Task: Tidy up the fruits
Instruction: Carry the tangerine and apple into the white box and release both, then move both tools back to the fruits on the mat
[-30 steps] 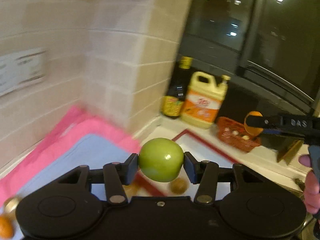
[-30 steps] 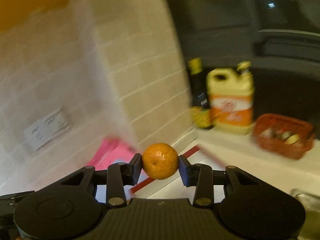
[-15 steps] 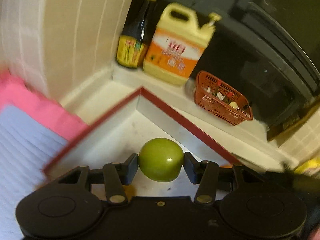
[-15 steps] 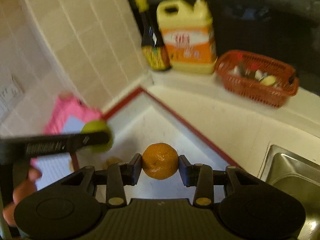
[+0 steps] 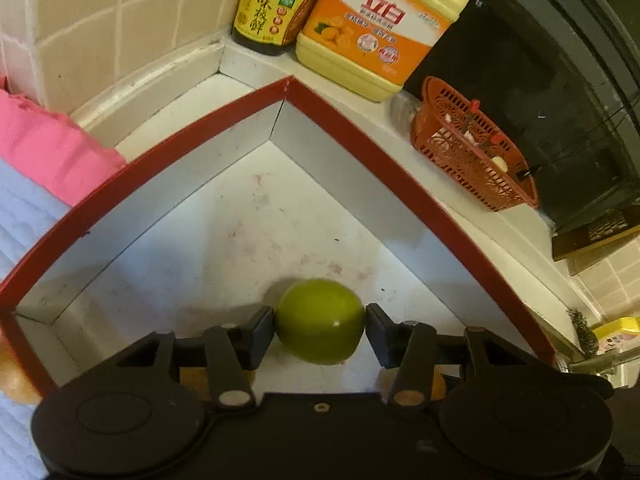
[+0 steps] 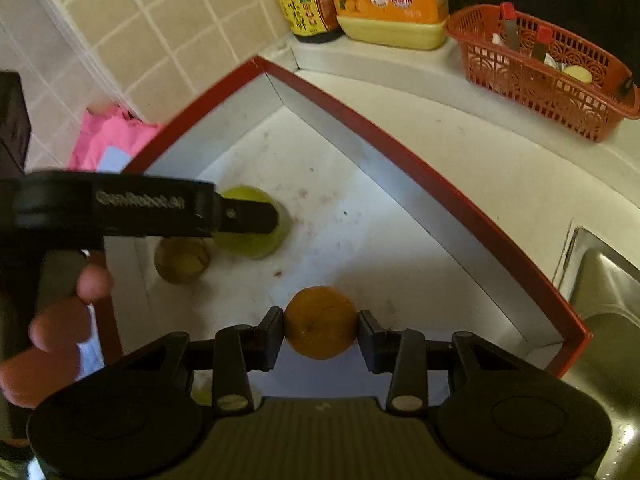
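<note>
My left gripper point(image 5: 320, 330) is shut on a green apple point(image 5: 320, 320) and holds it low inside a red-rimmed white box point(image 5: 344, 120). My right gripper point(image 6: 320, 332) is shut on an orange point(image 6: 320, 322) over the same box point(image 6: 400, 156). In the right wrist view the left gripper point(image 6: 244, 216) covers part of the green apple point(image 6: 256, 248). A brownish-yellow fruit point(image 6: 182, 260) lies on the box floor beside it. Orange fruit shows partly under the left gripper's fingers point(image 5: 194, 378).
A dark sauce bottle point(image 5: 276, 4) and a yellow detergent jug point(image 5: 380, 28) stand in the counter corner. A red plastic basket point(image 5: 472, 144) sits to their right. A pink cloth point(image 5: 48, 148) lies left of the box. A steel sink point(image 6: 608, 300) is at the right.
Both grippers have swung from facing the wall down over the box and lowered into it, each still holding its fruit. The left gripper is now low near the box floor.
</note>
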A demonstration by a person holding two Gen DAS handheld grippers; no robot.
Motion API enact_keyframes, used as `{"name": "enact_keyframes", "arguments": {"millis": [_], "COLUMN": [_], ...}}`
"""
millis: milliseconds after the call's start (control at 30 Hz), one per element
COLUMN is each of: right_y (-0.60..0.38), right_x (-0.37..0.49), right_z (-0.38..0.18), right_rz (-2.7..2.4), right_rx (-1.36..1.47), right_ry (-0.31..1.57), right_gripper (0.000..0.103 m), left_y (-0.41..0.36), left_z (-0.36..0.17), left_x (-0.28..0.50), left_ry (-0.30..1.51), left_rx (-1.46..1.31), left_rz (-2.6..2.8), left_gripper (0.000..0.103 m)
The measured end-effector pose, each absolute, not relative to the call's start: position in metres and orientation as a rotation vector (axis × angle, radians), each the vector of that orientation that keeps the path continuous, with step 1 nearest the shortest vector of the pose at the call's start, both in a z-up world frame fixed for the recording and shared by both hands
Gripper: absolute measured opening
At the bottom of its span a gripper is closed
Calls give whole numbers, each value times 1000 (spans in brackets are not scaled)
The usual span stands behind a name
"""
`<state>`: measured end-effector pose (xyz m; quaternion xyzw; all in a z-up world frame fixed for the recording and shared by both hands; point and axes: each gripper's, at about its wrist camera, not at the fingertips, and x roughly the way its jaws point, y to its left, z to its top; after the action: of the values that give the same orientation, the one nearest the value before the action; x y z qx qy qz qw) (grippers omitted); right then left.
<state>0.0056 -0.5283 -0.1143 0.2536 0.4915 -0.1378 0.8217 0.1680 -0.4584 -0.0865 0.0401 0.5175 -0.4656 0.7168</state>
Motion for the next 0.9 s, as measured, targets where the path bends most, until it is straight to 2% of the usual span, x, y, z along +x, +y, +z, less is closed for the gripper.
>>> {"name": "enact_keyframes", "arguments": {"millis": [67, 133, 233, 500, 767, 900], "right_y": [-527, -528, -537, -539, -489, -453], "right_x": [1, -6, -28, -58, -21, 6], "right_z": [-107, -93, -69, -18, 41, 71], "right_rz": [-272, -256, -307, -394, -255, -159], "right_rx": [539, 535, 535, 542, 470, 429], "right_ry": [1042, 1016, 956, 824, 708, 638], "right_gripper": [47, 59, 68, 79, 83, 91], "left_y": [-451, -436, -402, -279, -101, -7], "left_z": [-74, -58, -36, 3, 66, 104], "left_x": [164, 159, 151, 137, 117, 88], "left_ry": [1112, 1058, 986, 854, 653, 516], "left_rx": [74, 76, 60, -119, -276, -318], "left_rz": [-1063, -1065, -1060, -952, -707, -533], "left_gripper": [76, 76, 76, 75, 78, 80]}}
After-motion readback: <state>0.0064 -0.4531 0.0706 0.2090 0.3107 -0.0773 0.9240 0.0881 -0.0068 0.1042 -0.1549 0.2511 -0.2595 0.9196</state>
